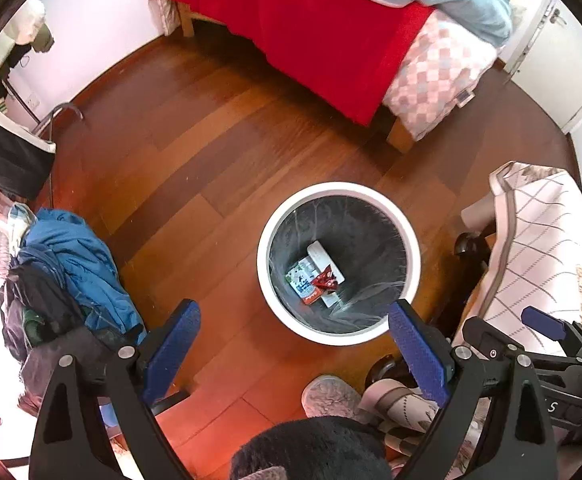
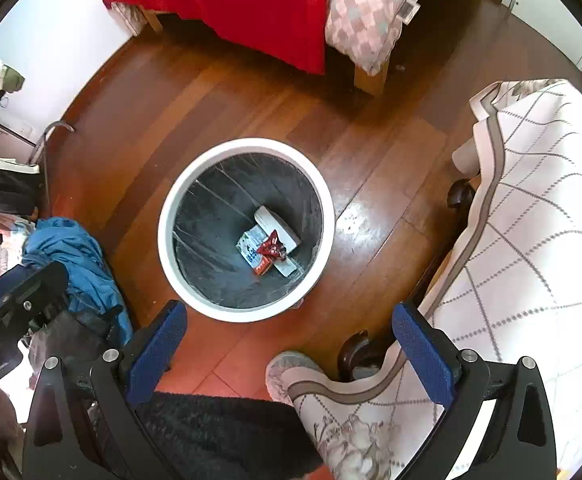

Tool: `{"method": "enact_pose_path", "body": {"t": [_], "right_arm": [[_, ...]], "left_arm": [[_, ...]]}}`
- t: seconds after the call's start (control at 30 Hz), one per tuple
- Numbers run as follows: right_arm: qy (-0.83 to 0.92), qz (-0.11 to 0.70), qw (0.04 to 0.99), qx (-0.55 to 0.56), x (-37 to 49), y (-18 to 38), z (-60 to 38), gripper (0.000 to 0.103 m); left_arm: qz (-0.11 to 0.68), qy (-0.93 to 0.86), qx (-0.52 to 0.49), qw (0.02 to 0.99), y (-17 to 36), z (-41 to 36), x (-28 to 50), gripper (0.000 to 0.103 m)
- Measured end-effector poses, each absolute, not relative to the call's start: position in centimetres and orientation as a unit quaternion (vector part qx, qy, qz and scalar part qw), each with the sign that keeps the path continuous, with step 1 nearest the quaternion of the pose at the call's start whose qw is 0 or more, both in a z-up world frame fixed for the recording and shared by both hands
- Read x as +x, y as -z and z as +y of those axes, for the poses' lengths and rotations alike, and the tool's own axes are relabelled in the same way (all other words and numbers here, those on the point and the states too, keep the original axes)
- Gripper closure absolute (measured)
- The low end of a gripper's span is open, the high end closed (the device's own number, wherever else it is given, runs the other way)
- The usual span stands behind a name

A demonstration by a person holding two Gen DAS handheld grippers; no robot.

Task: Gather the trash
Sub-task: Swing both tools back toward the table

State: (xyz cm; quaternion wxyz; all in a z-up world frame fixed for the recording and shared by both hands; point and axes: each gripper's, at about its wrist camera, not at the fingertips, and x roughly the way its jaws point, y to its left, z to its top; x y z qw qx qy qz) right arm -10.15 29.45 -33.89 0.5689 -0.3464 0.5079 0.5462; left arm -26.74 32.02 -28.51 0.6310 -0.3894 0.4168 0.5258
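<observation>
Two tools held above a lined white bin [image 2: 246, 148] on the wooden floor.
Left tool [image 1: 295, 344] and right tool [image 2: 289, 344] stood spread and empty; white box [image 2: 279, 226], printed carton [image 2: 253, 250] and red wrapper [image 2: 271, 246] lay at the bottom. Judged: scan the floor before regrasping.
</observation>
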Motion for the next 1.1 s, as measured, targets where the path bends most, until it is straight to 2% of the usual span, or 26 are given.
{"method": "enact_pose_path", "body": {"t": [0.4, 0.63, 0.83, 1.1], "right_arm": [[-0.595, 0.465, 0.593, -0.278, -9.6, 24.3, 23.9, 0.000], [-0.625, 0.484, 0.584, -0.185, -7.2, 19.5, 18.1, 0.000], [-0.584, 0.516, 0.611, -0.141, -0.9, 19.7, 10.2, 0.000], [-0.430, 0.561, 0.701, -0.096, 14.5, 23.4, -3.0, 0.000]], "left_arm": [[0.371, -0.543, -0.347, 0.668, 20.5, 27.3, -26.7, 0.007], [0.368, -0.538, -0.282, 0.704, 17.1, 22.7, -22.7, 0.007], [0.407, -0.468, -0.256, 0.742, 18.6, 18.8, -14.1, 0.007], [0.485, -0.346, -0.223, 0.772, 24.1, 12.2, 1.3, 0.007]]}}
